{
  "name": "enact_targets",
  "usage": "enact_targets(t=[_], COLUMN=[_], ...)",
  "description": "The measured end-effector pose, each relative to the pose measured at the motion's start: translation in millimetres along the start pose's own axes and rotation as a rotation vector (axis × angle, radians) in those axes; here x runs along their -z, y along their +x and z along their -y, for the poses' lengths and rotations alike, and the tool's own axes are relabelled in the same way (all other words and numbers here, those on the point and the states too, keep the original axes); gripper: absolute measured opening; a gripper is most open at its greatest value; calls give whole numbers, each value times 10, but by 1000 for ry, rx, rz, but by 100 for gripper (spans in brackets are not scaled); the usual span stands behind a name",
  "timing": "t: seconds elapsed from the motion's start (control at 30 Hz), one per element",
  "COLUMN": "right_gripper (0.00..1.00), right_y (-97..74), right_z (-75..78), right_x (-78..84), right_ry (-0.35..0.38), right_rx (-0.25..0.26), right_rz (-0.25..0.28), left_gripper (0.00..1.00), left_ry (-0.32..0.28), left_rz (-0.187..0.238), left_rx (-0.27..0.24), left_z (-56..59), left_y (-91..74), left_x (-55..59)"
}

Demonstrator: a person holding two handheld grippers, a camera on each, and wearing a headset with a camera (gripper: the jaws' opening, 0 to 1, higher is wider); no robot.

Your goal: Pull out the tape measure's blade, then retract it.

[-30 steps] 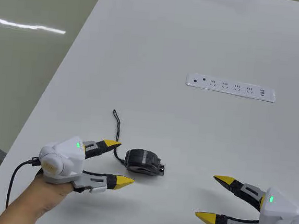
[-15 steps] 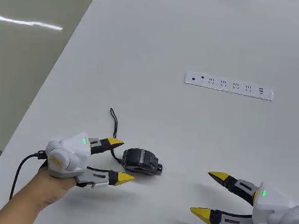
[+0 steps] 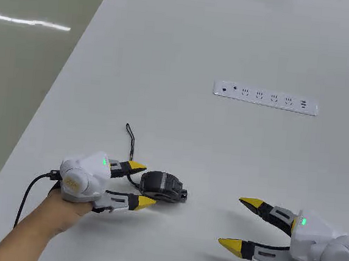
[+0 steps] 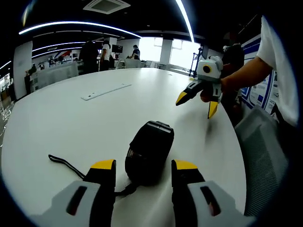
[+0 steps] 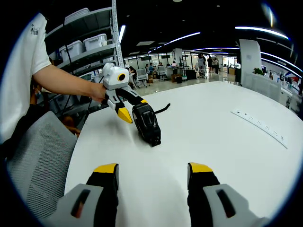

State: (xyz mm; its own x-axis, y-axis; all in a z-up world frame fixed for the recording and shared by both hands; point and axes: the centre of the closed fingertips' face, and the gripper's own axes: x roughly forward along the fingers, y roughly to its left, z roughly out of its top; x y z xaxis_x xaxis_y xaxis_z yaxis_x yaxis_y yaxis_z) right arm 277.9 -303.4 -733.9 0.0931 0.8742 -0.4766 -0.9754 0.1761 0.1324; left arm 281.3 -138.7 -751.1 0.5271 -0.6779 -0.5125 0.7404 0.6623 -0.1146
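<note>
While the tape measure (image 3: 163, 186) lies toward the left edge of the table (image 3: 231, 38), the left tongs (image 3: 142, 183) stand open astride its rear, gripping nothing; the right tongs (image 3: 239, 224) gape empty, well apart. Bare surface reaches the power strip (image 3: 265, 97); the right gripper view adds a mesh chair (image 5: 38, 156).

In the head view the blade tip (image 3: 185, 195) on the tape measure (image 3: 163, 186) is too small to make out. The strap (image 3: 129, 142) slips behind a jaw of the left gripper (image 3: 143, 183) beside the tape measure — whether those jaws touch the case cannot be told. Far beyond the tape measure, people (image 4: 89, 51) are blurred.
</note>
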Motion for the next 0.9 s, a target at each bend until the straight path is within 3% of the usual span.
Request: enact_targets(t=[0.27,0.5,0.9], right_gripper=[58,57,56], right_y=[-2,16,43], right_z=[3,6,3], right_x=[16,28,42], right_ry=[4,8,11], right_rx=[-3,-7,-22], right_rz=[-5,-8,-9], left_gripper=[40,31,31], left_ry=[-1,4,6], left_rz=[-3,-6,4], left_rx=[19,34,51], left_z=[23,19,19], left_y=[60,66,74], left_x=[15,27,34])
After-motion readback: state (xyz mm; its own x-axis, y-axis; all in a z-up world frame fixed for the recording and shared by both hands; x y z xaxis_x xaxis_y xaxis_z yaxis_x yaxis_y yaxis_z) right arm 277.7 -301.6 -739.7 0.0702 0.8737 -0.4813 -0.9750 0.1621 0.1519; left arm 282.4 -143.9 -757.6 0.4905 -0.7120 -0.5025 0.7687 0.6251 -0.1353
